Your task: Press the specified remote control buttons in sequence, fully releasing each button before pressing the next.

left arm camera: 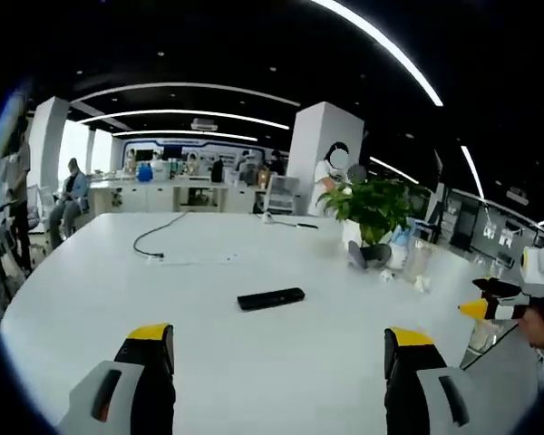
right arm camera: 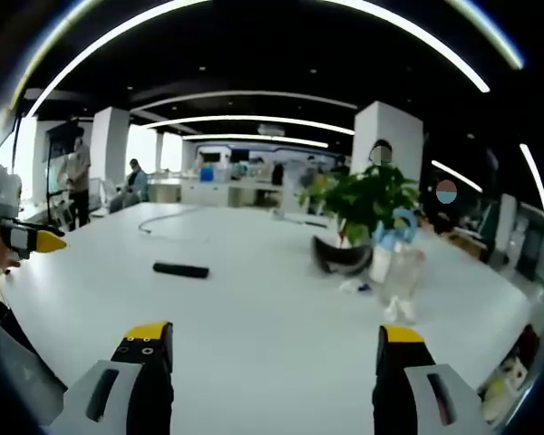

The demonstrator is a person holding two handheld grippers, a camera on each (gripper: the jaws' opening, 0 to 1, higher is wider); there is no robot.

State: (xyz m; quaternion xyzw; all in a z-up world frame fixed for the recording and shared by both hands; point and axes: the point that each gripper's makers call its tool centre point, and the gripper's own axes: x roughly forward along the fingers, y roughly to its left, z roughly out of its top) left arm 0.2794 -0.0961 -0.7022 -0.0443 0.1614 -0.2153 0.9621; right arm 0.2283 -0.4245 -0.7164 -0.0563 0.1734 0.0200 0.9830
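Lying flat on the white table (left arm camera: pixel 254 381), slim black remote (left arm camera: pixel 270 298), both grippers' jaws apart.

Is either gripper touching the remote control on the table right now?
No. The remote control lies alone on the white table, well beyond the left gripper.

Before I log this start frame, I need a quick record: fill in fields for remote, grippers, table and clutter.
remote: black remote lying flat on the white table, untouched
left gripper: jaws wide apart, short of the remote, holding nothing
right gripper: jaws wide apart, holding nothing
clutter: potted plant, cable, plastic bottles
people: seated and standing in the background
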